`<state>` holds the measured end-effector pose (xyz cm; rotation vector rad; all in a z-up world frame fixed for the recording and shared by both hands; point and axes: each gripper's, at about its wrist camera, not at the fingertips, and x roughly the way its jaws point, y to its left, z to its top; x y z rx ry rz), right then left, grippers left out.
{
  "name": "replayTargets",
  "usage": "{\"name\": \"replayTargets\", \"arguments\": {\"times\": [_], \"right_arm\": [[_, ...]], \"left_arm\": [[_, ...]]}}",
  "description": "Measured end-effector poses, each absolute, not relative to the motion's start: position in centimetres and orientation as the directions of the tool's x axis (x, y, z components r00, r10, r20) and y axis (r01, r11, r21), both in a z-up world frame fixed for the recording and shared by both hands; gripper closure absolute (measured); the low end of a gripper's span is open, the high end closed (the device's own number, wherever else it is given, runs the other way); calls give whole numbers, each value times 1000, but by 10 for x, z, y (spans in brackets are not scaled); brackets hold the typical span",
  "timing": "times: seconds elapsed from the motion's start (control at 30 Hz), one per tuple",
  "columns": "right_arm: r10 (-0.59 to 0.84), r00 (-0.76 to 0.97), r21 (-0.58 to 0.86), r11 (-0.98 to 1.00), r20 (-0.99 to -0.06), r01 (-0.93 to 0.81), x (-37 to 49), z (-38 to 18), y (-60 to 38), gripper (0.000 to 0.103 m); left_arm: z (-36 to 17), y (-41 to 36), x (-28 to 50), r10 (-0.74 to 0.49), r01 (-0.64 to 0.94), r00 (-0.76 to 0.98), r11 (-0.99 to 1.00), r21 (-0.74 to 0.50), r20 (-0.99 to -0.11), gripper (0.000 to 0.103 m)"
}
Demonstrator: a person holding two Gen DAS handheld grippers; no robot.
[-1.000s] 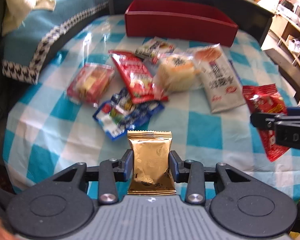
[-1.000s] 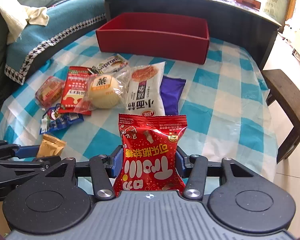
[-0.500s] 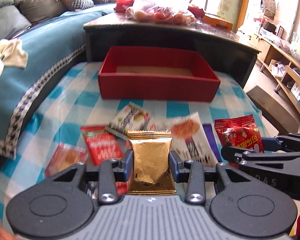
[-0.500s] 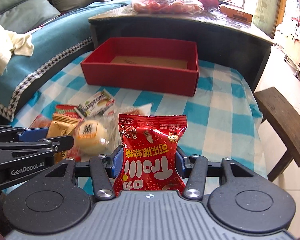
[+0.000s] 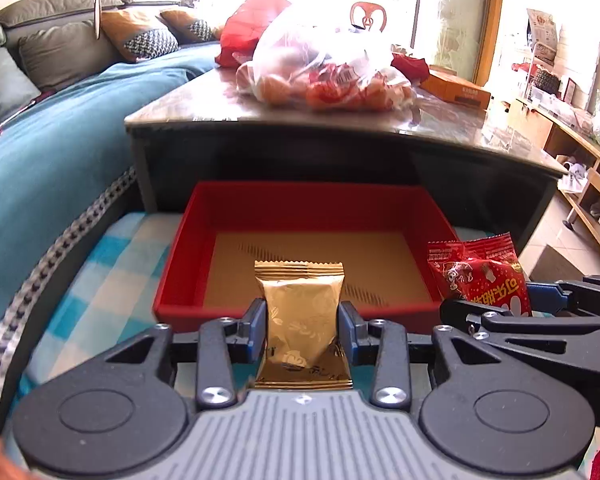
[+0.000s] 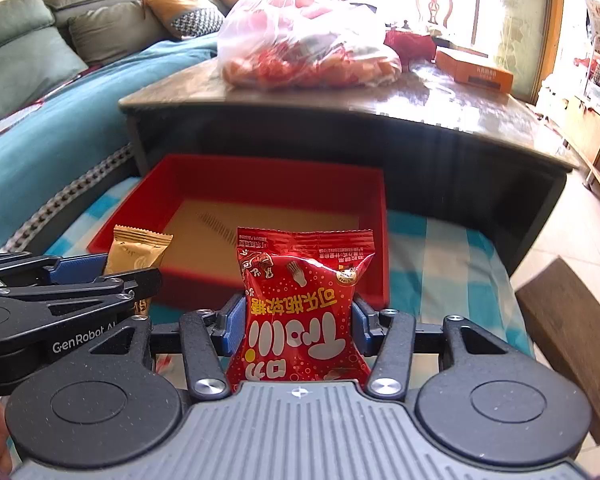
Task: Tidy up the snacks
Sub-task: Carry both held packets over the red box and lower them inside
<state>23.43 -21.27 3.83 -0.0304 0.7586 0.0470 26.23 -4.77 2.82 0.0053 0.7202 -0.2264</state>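
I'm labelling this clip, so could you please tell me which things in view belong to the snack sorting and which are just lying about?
Part of the job:
- gold packet in the left gripper
- red packet in the right gripper
- red box, nothing in it

Just lying about:
- plastic bag on the dark table
- orange carton
- sofa cushions

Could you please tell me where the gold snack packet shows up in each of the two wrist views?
Left wrist view: the gold snack packet sits bottom centre, clamped in the left gripper.
Right wrist view: it appears at the left edge, beside the red gummy packet.
Shared landmark: the red box just behind it.
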Motion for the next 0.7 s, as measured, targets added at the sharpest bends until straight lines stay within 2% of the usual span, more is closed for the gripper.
{"name": "replayTargets", "arguments": {"times": [0.3,0.7], "right_arm": [[25,754,-5,999,-656,-37,290,32,-218,44],[25,733,-15,999,-680,-48,324,-3,-214,44]], "left_arm": [[19,-58,315,-183,204,750,978,-41,-635,30],[-13,-64,346,-144,195,732,981,2,-666,30]]}}
